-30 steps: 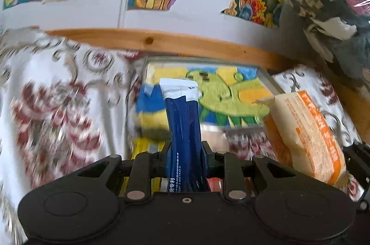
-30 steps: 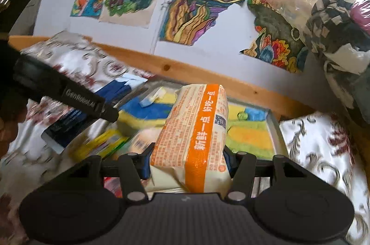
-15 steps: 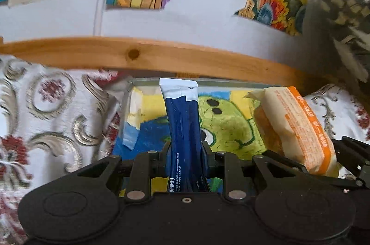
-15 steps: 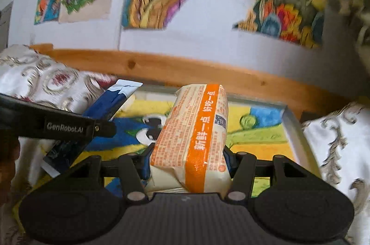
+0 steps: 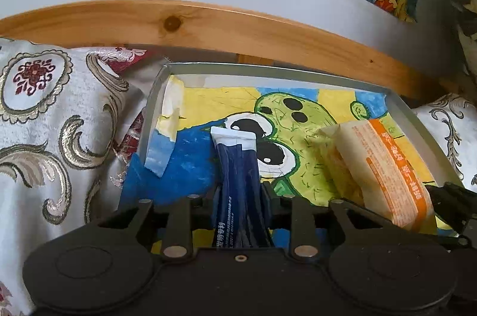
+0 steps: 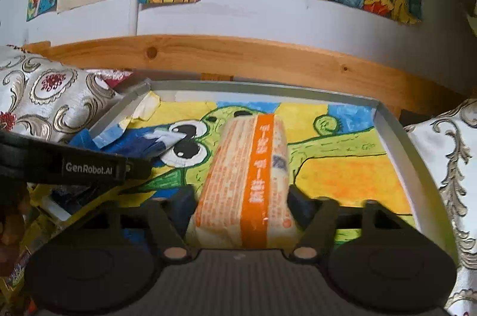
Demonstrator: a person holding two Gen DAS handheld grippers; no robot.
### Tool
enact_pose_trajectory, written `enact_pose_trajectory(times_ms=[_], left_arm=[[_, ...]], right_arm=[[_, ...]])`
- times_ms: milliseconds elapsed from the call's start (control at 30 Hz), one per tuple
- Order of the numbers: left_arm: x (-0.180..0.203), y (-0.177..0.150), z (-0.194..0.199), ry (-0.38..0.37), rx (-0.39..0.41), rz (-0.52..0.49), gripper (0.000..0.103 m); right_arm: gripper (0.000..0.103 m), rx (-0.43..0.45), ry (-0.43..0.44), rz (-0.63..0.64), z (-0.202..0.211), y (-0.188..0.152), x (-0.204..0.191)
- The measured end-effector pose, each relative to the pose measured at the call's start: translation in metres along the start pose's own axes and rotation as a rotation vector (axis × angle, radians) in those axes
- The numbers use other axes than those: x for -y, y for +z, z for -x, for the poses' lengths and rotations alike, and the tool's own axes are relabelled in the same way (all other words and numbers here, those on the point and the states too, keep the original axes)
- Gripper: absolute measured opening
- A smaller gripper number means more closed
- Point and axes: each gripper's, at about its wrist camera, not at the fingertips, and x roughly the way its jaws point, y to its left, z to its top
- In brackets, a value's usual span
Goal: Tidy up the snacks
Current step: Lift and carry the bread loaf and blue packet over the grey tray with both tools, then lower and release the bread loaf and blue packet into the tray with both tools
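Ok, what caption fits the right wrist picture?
Right gripper lowers an orange snack pack into the tray.

Shallow grey tray with painted frog lining (image 5: 411, 119) mid-frame, wooden rail (image 5: 238, 29) above it, patterned cloth (image 5: 53, 119) left; dark blue sachet (image 5: 237, 163) centre, orange-striped snack pack (image 5: 384, 166) right, both over tray.

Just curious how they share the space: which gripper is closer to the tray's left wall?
Left. The left gripper, gripping a blue sachet, is just right of the left wall; the right gripper, with the orange pack, is mid-tray, farther right.
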Motion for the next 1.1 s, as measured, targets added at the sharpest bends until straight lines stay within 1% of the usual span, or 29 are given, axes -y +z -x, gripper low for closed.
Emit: enact_pose_trajectory(times_ms=[33, 67, 100, 133, 167, 200, 233, 267, 333, 367, 467, 633, 833, 1000, 1100], left_arm=[[0.001, -0.001, 0.002, 0.010, -0.001, 0.002, 0.035], [0.001, -0.002, 0.004, 0.016, -0.003, 0.001, 0.042], [0.001, -0.002, 0.006, 0.023, -0.001, 0.005, 0.052], [0.000, -0.002, 0.010, 0.034, 0.007, 0.015, 0.058], [-0.001, -0.001, 0.015, 0.047, 0.018, 0.031, 0.072], [-0.002, 0.000, 0.021, 0.057, 0.028, 0.049, 0.078], [-0.003, 0.002, 0.027, 0.062, 0.039, 0.068, 0.079], [-0.005, 0.003, 0.034, 0.064, 0.049, 0.089, 0.082], [-0.006, 0.006, 0.049, 0.069, 0.071, 0.118, 0.092], [-0.006, 0.007, 0.058, 0.084, 0.083, 0.125, 0.101], [-0.003, 0.006, 0.087, 0.130, 0.127, 0.141, 0.102], [0.005, 0.006, 0.129, 0.154, 0.161, 0.135, 0.102], [0.018, -0.009, 0.189, 0.148, 0.225, 0.137, 0.102], [0.030, -0.029, 0.228, 0.132, 0.234, 0.137, 0.102], [0.037, -0.039, 0.245, 0.129, 0.232, 0.128, 0.102]], right_arm=[[0.094, 0.009, 0.000, -0.003, 0.004, 0.000, 0.001], [0.096, 0.016, -0.002, -0.006, 0.007, 0.002, 0.002], [0.097, 0.026, -0.009, -0.009, 0.012, 0.002, 0.003], [0.098, 0.033, -0.015, -0.010, 0.016, 0.003, 0.005], [0.101, 0.040, -0.022, -0.010, 0.022, 0.004, 0.007], [0.102, 0.047, -0.031, -0.008, 0.028, 0.005, 0.009], [0.102, 0.056, -0.040, -0.006, 0.035, 0.005, 0.010], [0.103, 0.068, -0.049, -0.005, 0.044, 0.006, 0.012], [0.103, 0.097, -0.064, -0.007, 0.060, 0.008, 0.015], [0.103, 0.113, -0.070, -0.015, 0.070, 0.010, 0.017], [0.103, 0.135, -0.061, -0.044, 0.096, 0.016, 0.024], [0.103, 0.164, -0.066, -0.032, 0.139, 0.024, 0.026], [0.103, 0.219, -0.050, -0.037, 0.198, 0.024, 0.016], [0.103, 0.255, -0.042, -0.028, 0.238, 0.016, 0.005], [0.103, 0.274, -0.041, -0.023, 0.257, 0.009, 0.001]])
